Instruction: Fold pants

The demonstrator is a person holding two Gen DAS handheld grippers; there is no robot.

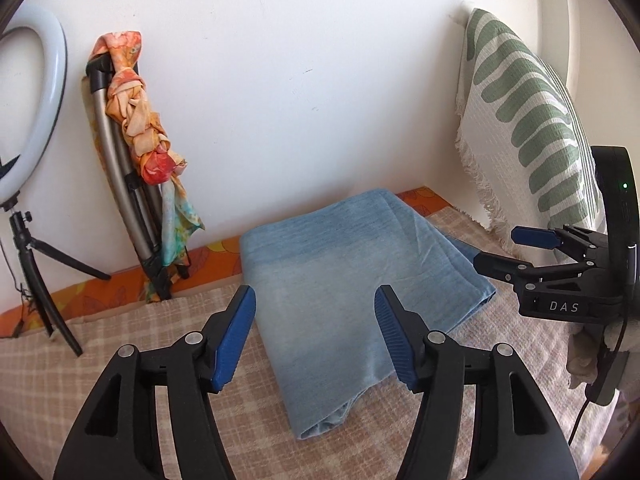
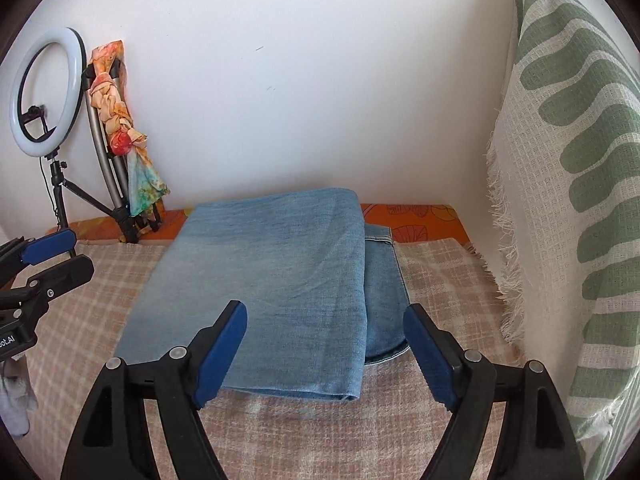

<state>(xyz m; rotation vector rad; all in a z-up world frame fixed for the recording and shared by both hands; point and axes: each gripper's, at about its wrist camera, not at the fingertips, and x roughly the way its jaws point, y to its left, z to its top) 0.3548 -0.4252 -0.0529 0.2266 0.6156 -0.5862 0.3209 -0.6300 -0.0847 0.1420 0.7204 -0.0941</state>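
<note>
The light blue denim pants [image 1: 340,280] lie folded into a flat rectangle on the beige checked cloth [image 1: 120,360]. In the right wrist view the pants [image 2: 272,292] show a darker under layer sticking out at the right edge. My left gripper [image 1: 316,332] is open and empty, hovering over the near end of the pants. My right gripper [image 2: 324,352] is open and empty above the pants' near edge. The right gripper also shows at the right of the left wrist view [image 1: 504,252], and the left gripper at the left edge of the right wrist view [image 2: 52,256].
A ring light on a small tripod [image 1: 28,120] and a folded stand wrapped in an orange scarf [image 1: 136,120] lean on the white wall at the left. A green and white fringed blanket [image 2: 568,200] hangs at the right. An orange patterned sheet [image 2: 416,220] edges the back.
</note>
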